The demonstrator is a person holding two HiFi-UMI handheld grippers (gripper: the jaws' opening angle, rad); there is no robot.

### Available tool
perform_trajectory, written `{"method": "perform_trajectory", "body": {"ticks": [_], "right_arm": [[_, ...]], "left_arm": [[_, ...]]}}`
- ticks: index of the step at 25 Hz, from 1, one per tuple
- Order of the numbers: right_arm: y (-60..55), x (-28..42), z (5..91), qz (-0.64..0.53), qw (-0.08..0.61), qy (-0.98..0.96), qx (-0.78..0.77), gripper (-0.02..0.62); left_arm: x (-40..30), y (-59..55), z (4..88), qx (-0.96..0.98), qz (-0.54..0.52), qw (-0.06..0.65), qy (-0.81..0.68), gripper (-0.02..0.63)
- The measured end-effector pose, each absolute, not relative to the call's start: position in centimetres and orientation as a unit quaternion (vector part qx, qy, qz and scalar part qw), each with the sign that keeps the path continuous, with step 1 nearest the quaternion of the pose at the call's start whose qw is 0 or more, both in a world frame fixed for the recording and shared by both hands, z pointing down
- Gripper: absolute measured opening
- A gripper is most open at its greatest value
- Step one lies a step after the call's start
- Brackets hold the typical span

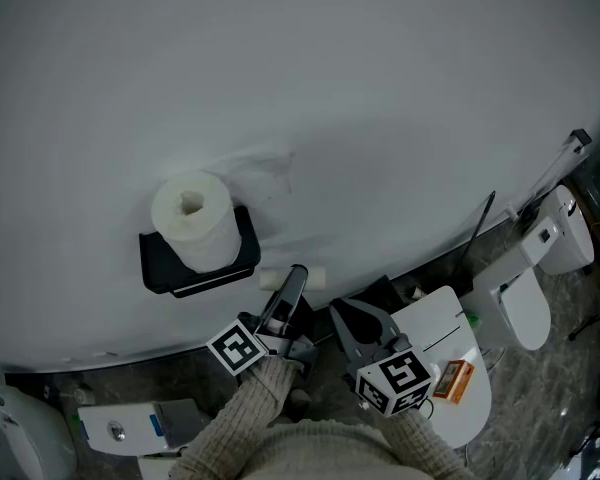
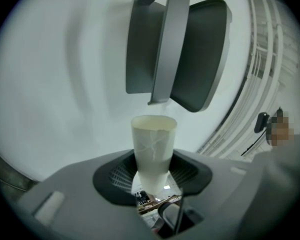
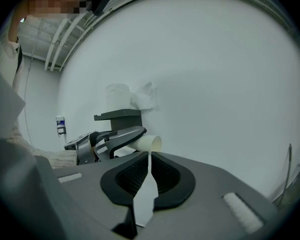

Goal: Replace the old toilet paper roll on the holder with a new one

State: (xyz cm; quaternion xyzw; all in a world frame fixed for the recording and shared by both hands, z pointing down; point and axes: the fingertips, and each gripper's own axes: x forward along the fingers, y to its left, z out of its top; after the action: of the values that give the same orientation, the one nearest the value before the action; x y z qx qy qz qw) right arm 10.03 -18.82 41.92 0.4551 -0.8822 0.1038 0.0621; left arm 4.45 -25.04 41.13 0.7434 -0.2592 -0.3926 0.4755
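A black wall holder (image 1: 195,268) carries a full white toilet paper roll (image 1: 192,218), which stands on end on top of it. My left gripper (image 1: 294,274) is just right of the holder and a little below it, shut on an empty cream cardboard tube (image 1: 292,278). In the left gripper view the tube (image 2: 153,144) sticks up between the jaws, beneath the holder (image 2: 177,49). My right gripper (image 1: 338,311) hangs further right, shut with nothing in it. The right gripper view shows its closed jaws (image 3: 149,160), the left gripper (image 3: 107,141), the tube (image 3: 149,143) and the full roll (image 3: 117,94).
A plain white wall fills most of the view. At lower right stand a toilet (image 1: 528,303) and a white surface (image 1: 435,333) bearing a small orange box (image 1: 453,380). A white device (image 1: 120,430) lies on the dark marbled floor at lower left.
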Motion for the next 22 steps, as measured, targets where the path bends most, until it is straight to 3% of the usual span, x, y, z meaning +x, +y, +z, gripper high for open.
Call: {"method": "perform_trajectory", "body": {"ticks": [22], "right_arm": [[-17.2, 2.8, 40.0, 0.08, 0.054, -0.923, 0.372, 0.02]], "left_arm": [[-5.9, -18.6, 42.0, 0.698, -0.432, 0.428, -0.378, 0.176]]}}
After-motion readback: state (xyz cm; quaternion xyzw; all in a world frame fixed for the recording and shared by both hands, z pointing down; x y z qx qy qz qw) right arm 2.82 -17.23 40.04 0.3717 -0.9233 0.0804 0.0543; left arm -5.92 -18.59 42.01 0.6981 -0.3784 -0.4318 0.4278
